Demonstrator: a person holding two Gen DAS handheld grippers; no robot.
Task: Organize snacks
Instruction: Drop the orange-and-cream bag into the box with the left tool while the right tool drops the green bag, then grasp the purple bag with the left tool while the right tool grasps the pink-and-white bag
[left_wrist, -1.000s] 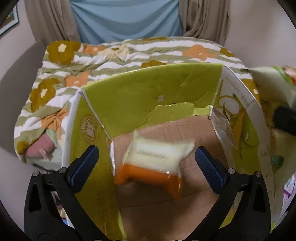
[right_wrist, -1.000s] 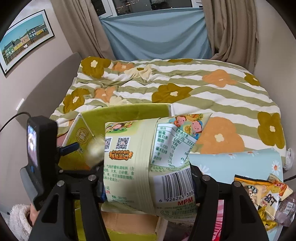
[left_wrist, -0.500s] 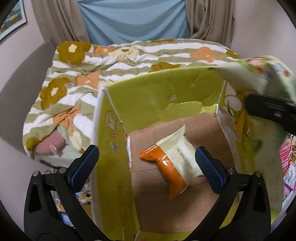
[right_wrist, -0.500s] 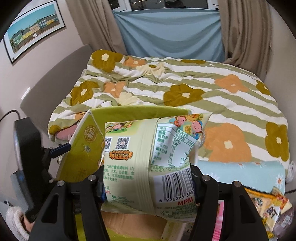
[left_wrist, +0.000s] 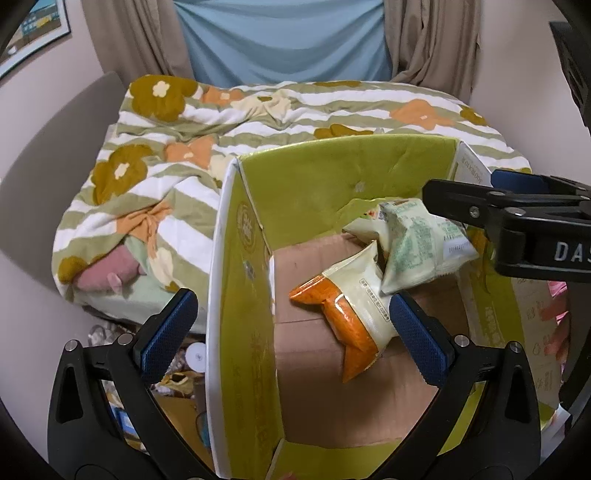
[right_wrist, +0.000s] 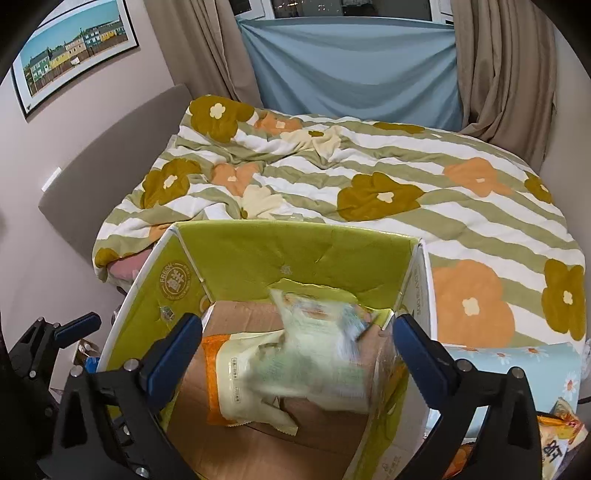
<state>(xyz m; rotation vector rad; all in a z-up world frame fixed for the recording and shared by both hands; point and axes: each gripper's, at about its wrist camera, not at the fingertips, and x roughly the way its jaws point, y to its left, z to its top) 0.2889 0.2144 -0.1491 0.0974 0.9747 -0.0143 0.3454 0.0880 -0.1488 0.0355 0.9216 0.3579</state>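
Bedside box (right_wrist: 236, 258), opening right tool (right_wrist: 295, 350), green packet (right_wrist: 317, 354)

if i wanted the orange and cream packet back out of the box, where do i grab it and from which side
Probably the orange and cream packet's free orange end, coming straight down through the box's open top. The packet lies flat on the cardboard floor; the green snack bag overlaps its cream end, and the walls block side approaches.

This is a bedroom in a home. A bed (right_wrist: 369, 192) with a flower-patterned striped quilt (right_wrist: 406, 173) fills the room, with a padded headboard (right_wrist: 110, 147) against the wall, beige curtains (right_wrist: 506, 74) around a blue-draped window (right_wrist: 351, 62), and a framed townscape picture (right_wrist: 74, 48) hanging above.
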